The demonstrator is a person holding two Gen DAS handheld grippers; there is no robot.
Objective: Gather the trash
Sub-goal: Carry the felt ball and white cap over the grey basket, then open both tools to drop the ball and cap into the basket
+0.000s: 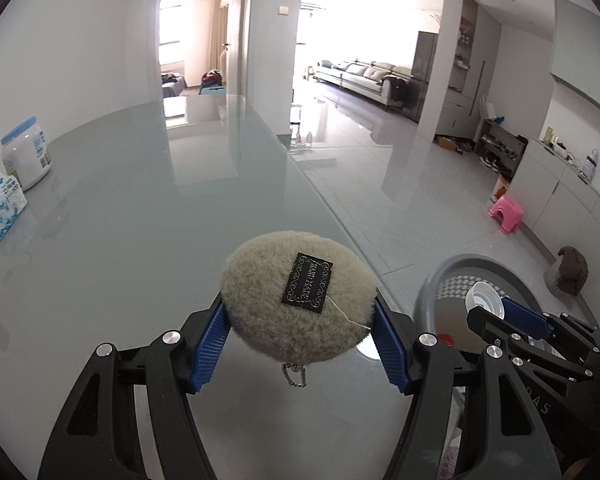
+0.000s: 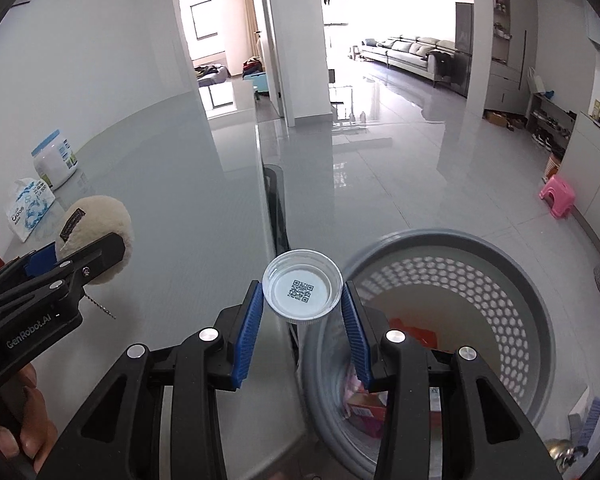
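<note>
White lid pinched in right gripper, beside basket

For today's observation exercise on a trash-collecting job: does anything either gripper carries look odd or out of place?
Yes. The left gripper holds a fluffy round pom-pom charm with a sewn label and a ball chain, which looks like a keepsake, not trash. The right gripper holds a white bottle cap beside the grey perforated bin, which fits the job.

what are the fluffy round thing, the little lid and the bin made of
Fluffy round pad: looks like plush or faux wool, matte beige-grey nap, with a sewn black woven label.
Lid: likely translucent white plastic, glossy, with a ridged rim.
Bin: apparently moulded grey plastic, with perforated walls.
</note>
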